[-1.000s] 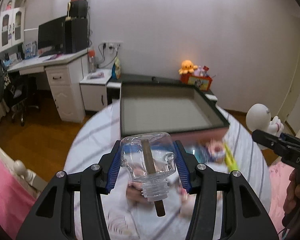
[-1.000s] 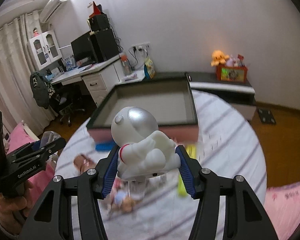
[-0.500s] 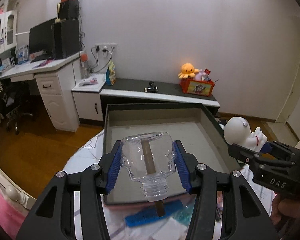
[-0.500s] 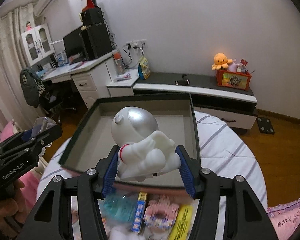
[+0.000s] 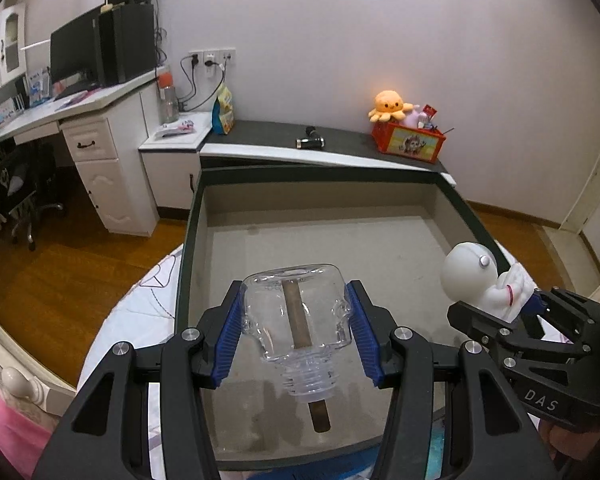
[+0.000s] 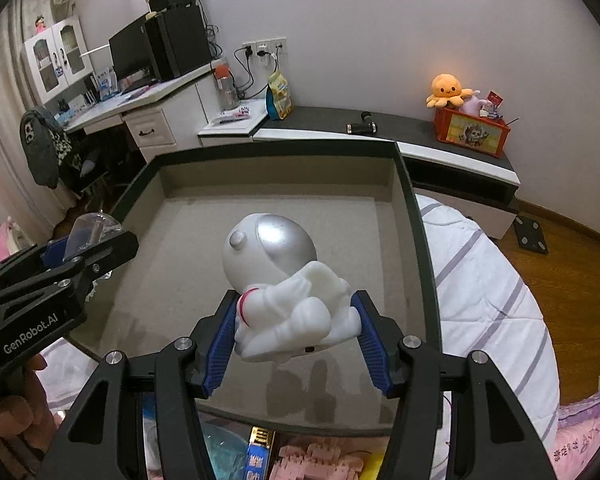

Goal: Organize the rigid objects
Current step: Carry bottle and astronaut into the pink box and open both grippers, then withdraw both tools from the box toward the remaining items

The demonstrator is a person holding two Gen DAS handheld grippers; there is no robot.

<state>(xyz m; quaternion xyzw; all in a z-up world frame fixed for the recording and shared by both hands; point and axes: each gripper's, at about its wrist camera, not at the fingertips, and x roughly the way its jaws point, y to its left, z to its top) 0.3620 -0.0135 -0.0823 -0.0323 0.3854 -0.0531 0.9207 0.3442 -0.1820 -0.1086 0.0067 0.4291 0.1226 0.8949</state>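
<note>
Between the blue pads (image 5: 231, 332) of the left gripper (image 5: 295, 336) sits a clear bottle (image 5: 296, 312), clamped at its sides, neck pointing back toward the camera; a brown stick (image 5: 298, 320) runs through the bottle and out past the neck; bottle hangs over the near part of a tray (image 5: 192, 216), not touching its floor. Right gripper (image 6: 296, 344) clamped on a white astronaut (image 6: 284, 288), pads (image 6: 220, 344) pressing its body from both sides, silver helmet tilted to the far left; astronaut held above the tray's grey floor, near its middle in the right wrist view, its shadow on the floor below. From the left wrist view the astronaut (image 5: 480, 280) and right gripper (image 5: 512, 312) lie at the right, over the tray's right rim; from the right wrist view the left gripper (image 6: 80, 248) lies at the left, over the left rim. Tray: dark rim (image 6: 412, 216), low walls, rests on a striped bedspread (image 6: 484, 292); small toys (image 6: 308, 460) lie just beside its near wall. Farther off: low bench (image 5: 340, 148) with a red box (image 5: 408, 140) and orange octopus (image 5: 388, 104); desk (image 5: 80, 120) with monitor (image 5: 74, 54) at far left.
</note>
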